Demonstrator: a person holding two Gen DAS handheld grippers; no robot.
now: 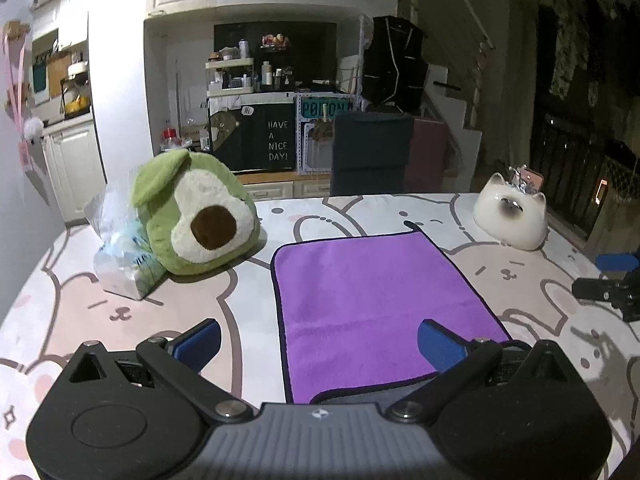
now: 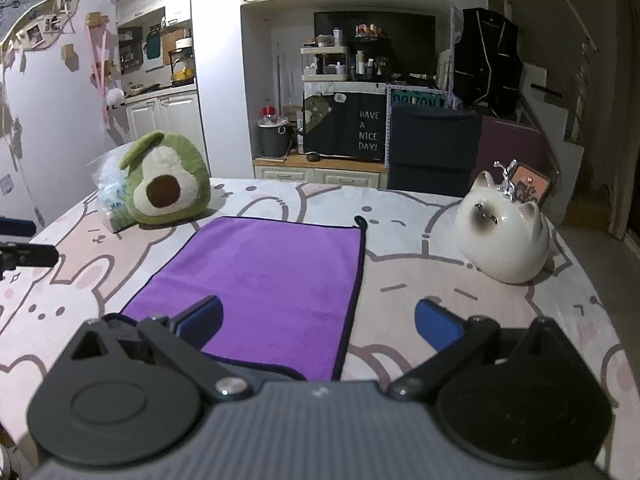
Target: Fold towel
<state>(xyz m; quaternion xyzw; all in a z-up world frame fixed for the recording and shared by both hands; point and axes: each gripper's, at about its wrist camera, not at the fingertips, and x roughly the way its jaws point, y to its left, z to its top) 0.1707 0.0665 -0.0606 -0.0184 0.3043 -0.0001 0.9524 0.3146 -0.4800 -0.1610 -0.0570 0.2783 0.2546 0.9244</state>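
Note:
A purple towel [image 1: 376, 304] with a dark hem lies flat on the table; it also shows in the right wrist view [image 2: 264, 280]. My left gripper [image 1: 320, 342] is open and empty, just above the towel's near left corner, its right finger over the cloth. My right gripper [image 2: 318, 322] is open and empty over the towel's near right corner, its left finger over the cloth. The right gripper shows at the right edge of the left wrist view [image 1: 608, 280]. The left gripper shows at the left edge of the right wrist view [image 2: 24, 248].
A green avocado plush [image 1: 196, 216] and a plastic bag [image 1: 120, 256] sit left of the towel. A white cat figurine [image 1: 510, 216] stands at the back right. The table has a rabbit-print cloth [image 1: 120, 312]. A dark chair back [image 1: 372, 152] is beyond the far edge.

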